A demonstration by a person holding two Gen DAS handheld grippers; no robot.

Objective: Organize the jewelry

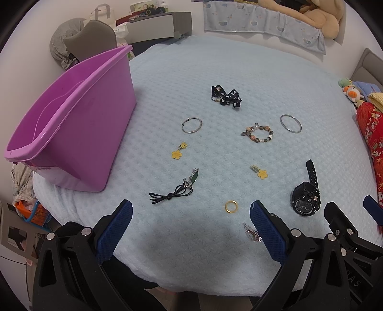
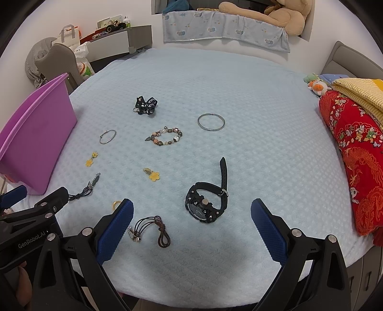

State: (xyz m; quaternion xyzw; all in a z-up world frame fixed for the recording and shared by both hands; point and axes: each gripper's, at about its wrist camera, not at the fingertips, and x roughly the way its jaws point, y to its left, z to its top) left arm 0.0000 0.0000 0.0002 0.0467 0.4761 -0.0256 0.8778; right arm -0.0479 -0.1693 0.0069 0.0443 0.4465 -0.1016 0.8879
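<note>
Jewelry lies scattered on a light blue blanket (image 1: 215,62). My left gripper (image 1: 191,210) hangs open above the near edge, with a gold ring (image 1: 231,206) just ahead between its fingers and a black cord necklace (image 1: 172,193) to the left. A purple bin (image 1: 71,124) stands at the left. My right gripper (image 2: 191,210) is open too, over a black watch (image 2: 207,203) and a brown cord necklace (image 2: 155,229). Farther off lie a beaded bracelet (image 1: 259,134), two silver bangles (image 1: 191,125) (image 1: 290,123), yellow flower earrings (image 1: 178,150) (image 1: 259,171) and a black ribbon (image 1: 226,95).
A red patterned quilt (image 2: 354,162) and a yellow blanket (image 2: 359,91) are piled at the right edge of the bed, with small plush toys (image 2: 316,85) behind. A large teddy bear (image 2: 275,14) and a blue cloth (image 2: 225,26) lie at the far side. Furniture and bags stand beyond the left.
</note>
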